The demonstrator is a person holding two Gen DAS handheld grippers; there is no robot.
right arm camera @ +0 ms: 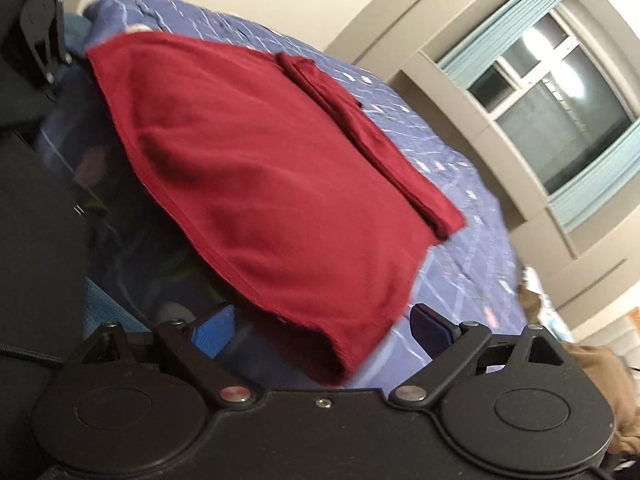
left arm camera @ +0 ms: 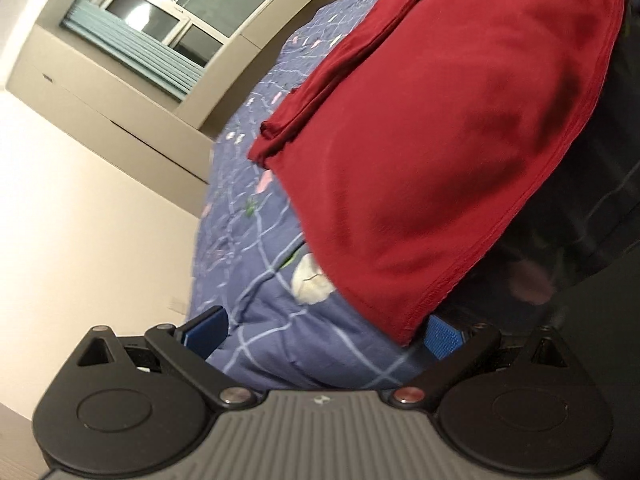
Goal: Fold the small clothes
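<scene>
A dark red garment (left arm camera: 440, 140) lies folded on a blue checked bedsheet (left arm camera: 260, 220), with a doubled strip along its far edge. My left gripper (left arm camera: 324, 334) is open wide. The garment's near corner lies between the jaws, close to the right blue pad (left arm camera: 444, 336) and apart from the left one. In the right wrist view the same red garment (right arm camera: 260, 180) spreads over the bedsheet (right arm camera: 460, 260). My right gripper (right arm camera: 320, 330) is also open wide, and another near corner of the garment rests loosely between its blue pads (right arm camera: 212, 330), untouched by them.
A window with teal blinds (left arm camera: 132, 48) sits in a beige wall beyond the bed. Dark clothing of a person (left arm camera: 600, 200) fills the right side of the left wrist view. A black linkage (right arm camera: 40, 28) shows at top left and a brown cloth (right arm camera: 600, 380) at lower right.
</scene>
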